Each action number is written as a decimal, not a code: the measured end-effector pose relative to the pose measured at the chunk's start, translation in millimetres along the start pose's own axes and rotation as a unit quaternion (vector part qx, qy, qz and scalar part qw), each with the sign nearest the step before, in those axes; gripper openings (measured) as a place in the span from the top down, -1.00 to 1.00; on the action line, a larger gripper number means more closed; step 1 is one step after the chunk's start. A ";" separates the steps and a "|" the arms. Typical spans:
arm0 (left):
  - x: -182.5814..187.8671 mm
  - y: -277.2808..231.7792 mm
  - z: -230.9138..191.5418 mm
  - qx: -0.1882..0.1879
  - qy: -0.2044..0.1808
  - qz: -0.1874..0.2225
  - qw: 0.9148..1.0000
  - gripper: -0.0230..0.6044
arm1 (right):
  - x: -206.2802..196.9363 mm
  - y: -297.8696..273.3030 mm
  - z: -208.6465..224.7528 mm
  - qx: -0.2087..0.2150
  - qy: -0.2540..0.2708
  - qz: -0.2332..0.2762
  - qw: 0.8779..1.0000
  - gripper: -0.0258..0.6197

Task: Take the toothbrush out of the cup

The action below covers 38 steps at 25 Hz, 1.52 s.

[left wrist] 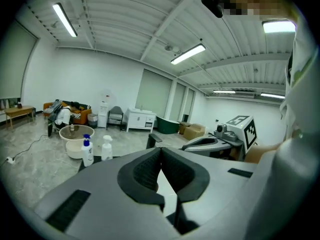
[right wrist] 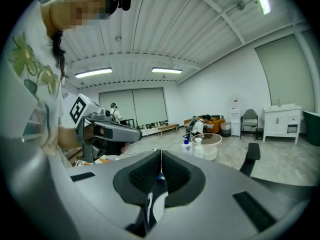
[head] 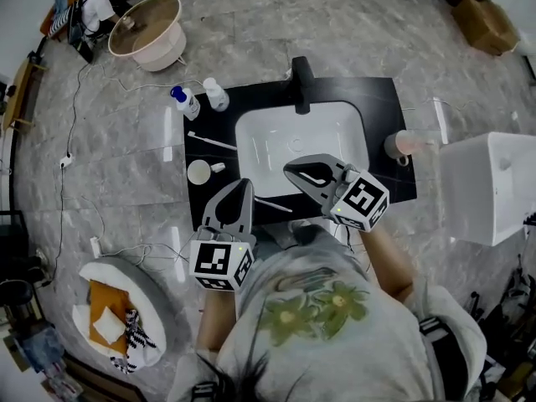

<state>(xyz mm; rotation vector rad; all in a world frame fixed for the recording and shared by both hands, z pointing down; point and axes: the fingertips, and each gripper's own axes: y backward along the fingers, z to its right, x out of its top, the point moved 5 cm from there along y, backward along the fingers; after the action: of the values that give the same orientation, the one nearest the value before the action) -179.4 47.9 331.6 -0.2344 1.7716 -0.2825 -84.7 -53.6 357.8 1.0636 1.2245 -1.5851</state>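
A white cup (head: 199,172) stands on the black countertop (head: 381,99), left of the white basin (head: 301,141). One white toothbrush (head: 211,141) lies flat on the counter behind the cup. Another thin white stick (head: 273,203) lies across the basin's near rim. I cannot tell whether anything stands in the cup. My left gripper (head: 243,182) hangs over the counter's near edge, right of the cup, jaws shut and empty (left wrist: 161,149). Over the basin's near part my right gripper (head: 289,170) is also shut with nothing held (right wrist: 161,154).
A black faucet (head: 300,82) rises behind the basin. Two spray bottles (head: 186,101) (head: 215,95) stand at the counter's far left corner, a pinkish cup (head: 402,145) at its right end. A white fixture (head: 490,187) is to the right, a tub (head: 151,30) and cables on the floor.
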 end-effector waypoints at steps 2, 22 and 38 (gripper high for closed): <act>-1.7 -11.9 25.8 -0.031 -0.002 -0.004 1.000 0.87 | -7.5 21.5 4.3 -0.024 -0.004 0.003 1.000 0.79; -43.8 -134.7 241.6 -0.204 -0.045 -0.060 0.976 0.87 | -93.8 277.0 67.1 -0.252 -0.092 0.039 0.963 0.79; -67.1 -183.6 292.9 -0.197 -0.050 -0.087 0.975 0.87 | -150.2 394.5 148.6 -0.402 -0.181 0.091 0.893 0.76</act>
<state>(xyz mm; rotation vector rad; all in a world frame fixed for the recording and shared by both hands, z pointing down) 122.0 -124.1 391.2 -0.6778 1.6969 -0.0390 314.5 -245.5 422.0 0.3110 1.2864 -0.9102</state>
